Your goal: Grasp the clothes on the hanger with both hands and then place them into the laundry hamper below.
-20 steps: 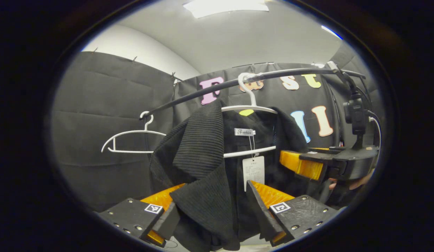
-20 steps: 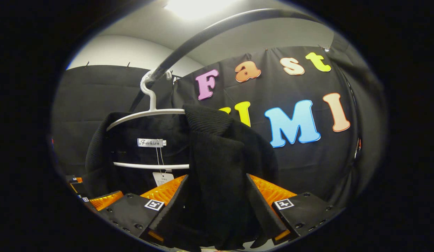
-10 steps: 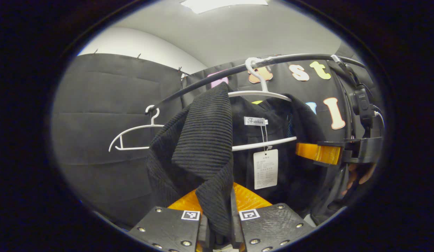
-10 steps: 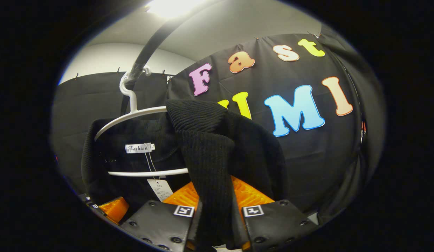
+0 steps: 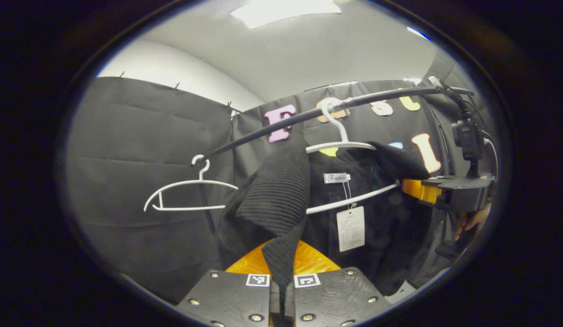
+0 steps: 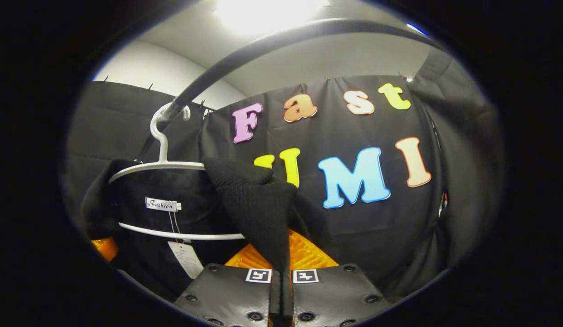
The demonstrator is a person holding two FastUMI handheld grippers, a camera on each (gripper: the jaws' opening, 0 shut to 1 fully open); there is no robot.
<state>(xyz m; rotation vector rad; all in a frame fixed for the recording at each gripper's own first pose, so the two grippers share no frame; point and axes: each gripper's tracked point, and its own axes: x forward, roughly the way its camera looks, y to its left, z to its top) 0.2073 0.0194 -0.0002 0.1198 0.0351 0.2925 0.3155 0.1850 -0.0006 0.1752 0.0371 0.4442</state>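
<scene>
Garment (image 5: 276,200): black ribbed knit, soft and heavy, draped on a white plastic hanger (image 5: 340,145) hooked over a dark curved rail (image 5: 308,116). Left gripper view: left gripper (image 5: 282,295) closed, both fingers pinching a hanging fold of the knit directly ahead. A white woven neck label (image 5: 336,177) and a rectangular paper tag (image 5: 351,228) lie ahead and right of the fingers. A second white hanger (image 5: 186,195), bare and thin-framed, hangs ahead to the left. Right gripper (image 5: 438,193) sits far right, a hand (image 5: 472,222) below it.

Right gripper view: right gripper (image 6: 281,290) closed, fingers clamped on a ribbed fold of the garment (image 6: 258,204) rising straight ahead. Hanger (image 6: 163,163), neck label (image 6: 161,204) and paper tag (image 6: 186,259) lie ahead to the left, with the rail (image 6: 245,50) arching overhead.
</scene>
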